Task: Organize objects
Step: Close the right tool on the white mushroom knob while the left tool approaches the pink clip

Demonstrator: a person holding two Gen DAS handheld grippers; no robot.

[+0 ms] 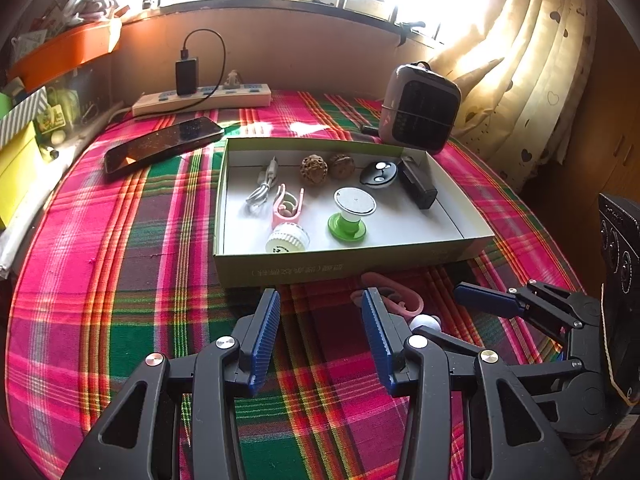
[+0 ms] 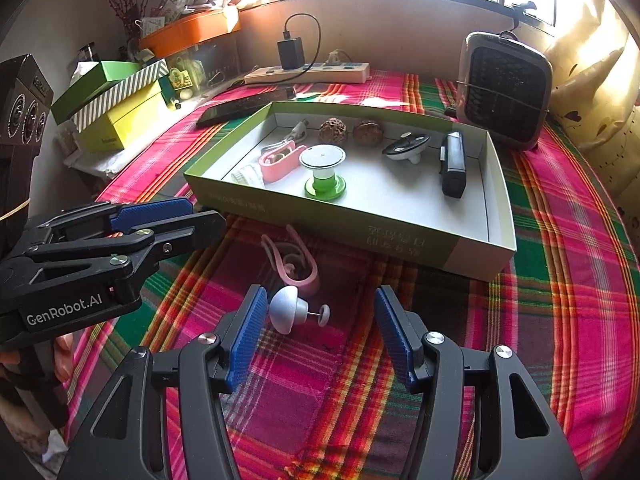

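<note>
Left view: the pink clip (image 1: 394, 300) and white knob (image 1: 425, 322) sit half hidden behind the left gripper's right finger (image 1: 380, 336); box lettering (image 1: 298, 270) too blurred to read.

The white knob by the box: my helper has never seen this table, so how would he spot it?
Find the open cardboard box on the plaid cloth. On the cloth before its near wall, beside a pink clip, lies the white knob: the only domed piece with a thin pin.
</note>
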